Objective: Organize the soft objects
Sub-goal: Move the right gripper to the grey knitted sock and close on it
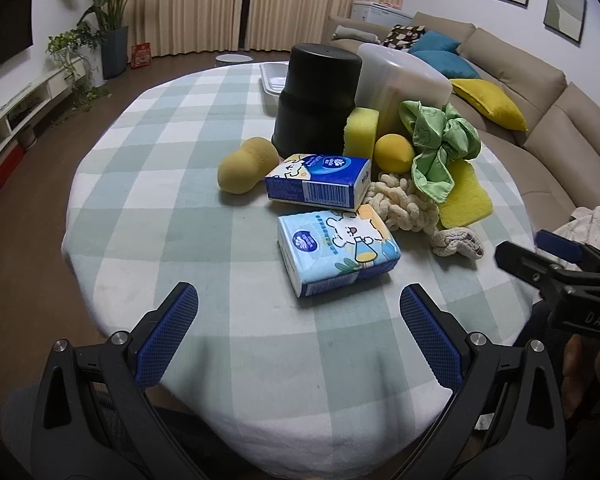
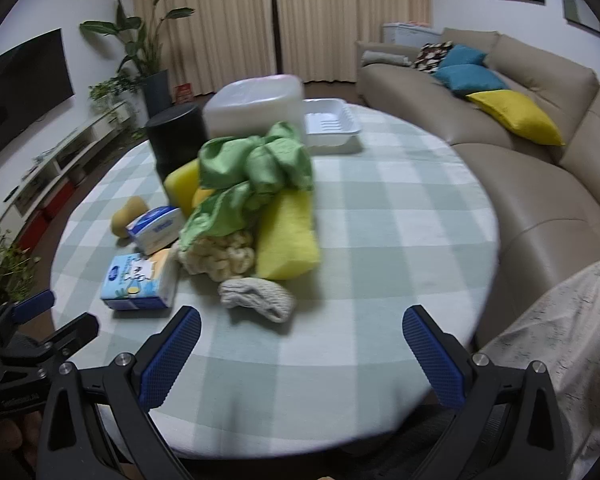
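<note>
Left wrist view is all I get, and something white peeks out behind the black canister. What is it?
Observer: A shallow white tray. The right wrist view shows it whole, with nothing in it.
Operator: And the black tool poking in at my right edge?
Observer: That is the right gripper. Its own camera shows it wide open, with nothing between the fingers.
</note>
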### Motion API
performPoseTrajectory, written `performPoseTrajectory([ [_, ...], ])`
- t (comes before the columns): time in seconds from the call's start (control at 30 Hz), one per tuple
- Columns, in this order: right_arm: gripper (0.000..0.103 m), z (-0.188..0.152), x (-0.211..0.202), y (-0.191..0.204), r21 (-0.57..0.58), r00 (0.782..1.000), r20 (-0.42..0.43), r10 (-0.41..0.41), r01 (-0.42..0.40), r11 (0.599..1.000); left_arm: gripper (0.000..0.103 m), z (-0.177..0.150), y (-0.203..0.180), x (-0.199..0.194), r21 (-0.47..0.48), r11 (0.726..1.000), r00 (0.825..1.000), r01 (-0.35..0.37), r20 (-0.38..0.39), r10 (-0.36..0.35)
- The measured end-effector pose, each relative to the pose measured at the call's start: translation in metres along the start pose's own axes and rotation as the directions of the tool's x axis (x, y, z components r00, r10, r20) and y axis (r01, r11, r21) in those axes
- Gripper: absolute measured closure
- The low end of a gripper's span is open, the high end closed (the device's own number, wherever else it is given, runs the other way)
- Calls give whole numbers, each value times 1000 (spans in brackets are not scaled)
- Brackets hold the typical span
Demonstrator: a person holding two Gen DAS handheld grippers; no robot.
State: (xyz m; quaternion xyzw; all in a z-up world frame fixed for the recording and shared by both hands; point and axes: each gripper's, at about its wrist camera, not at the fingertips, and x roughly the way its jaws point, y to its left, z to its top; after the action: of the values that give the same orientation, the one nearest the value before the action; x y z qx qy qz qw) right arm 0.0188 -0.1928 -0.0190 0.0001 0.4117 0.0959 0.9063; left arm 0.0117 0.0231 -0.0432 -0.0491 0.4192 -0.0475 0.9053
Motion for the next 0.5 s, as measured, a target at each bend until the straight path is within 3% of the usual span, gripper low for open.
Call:
performPoseTrajectory([
  [0.33, 9, 5, 46, 5, -25, 993, -108, 41, -44, 999, 1, 5, 3, 25, 35, 999, 999, 17, -42, -16],
  [0.5, 20, 1, 59, 9, -49, 988, -141, 64, -71, 996, 1, 5, 1, 34, 46, 999, 998, 18, -59, -16],
])
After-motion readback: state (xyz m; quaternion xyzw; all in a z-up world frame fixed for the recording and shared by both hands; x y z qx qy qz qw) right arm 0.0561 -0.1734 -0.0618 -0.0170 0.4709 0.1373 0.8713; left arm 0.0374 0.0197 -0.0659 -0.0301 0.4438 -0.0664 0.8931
